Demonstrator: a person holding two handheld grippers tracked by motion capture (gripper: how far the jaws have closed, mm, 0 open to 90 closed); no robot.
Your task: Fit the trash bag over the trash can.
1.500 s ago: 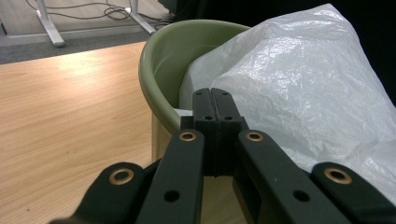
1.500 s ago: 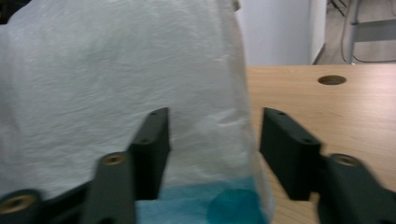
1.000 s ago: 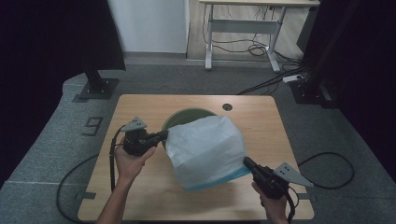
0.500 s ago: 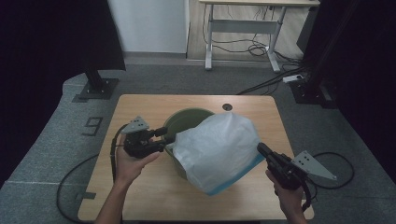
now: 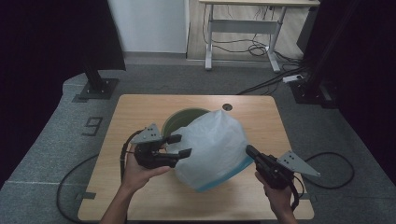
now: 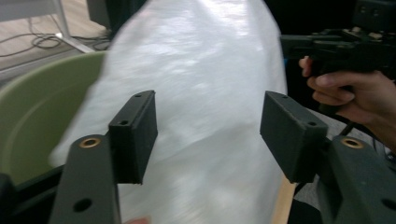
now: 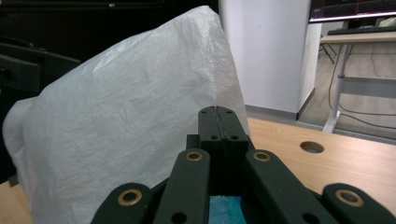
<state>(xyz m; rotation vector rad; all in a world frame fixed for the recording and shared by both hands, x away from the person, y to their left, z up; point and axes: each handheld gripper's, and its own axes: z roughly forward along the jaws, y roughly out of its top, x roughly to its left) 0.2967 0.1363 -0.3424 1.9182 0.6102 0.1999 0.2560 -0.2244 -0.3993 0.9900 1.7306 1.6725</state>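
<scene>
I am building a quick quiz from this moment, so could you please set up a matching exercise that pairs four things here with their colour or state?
Column one:
1. left gripper
2. right gripper
3. bin
4. bag

Column two:
A. green, partly hidden behind the bag
B. jaws closed together, with a bit of blue between their arms
C. white with a blue edge
D. jaws wide apart, with the bag in front of them

Pairs: 1-D, 2-B, 3-A, 4-C
</scene>
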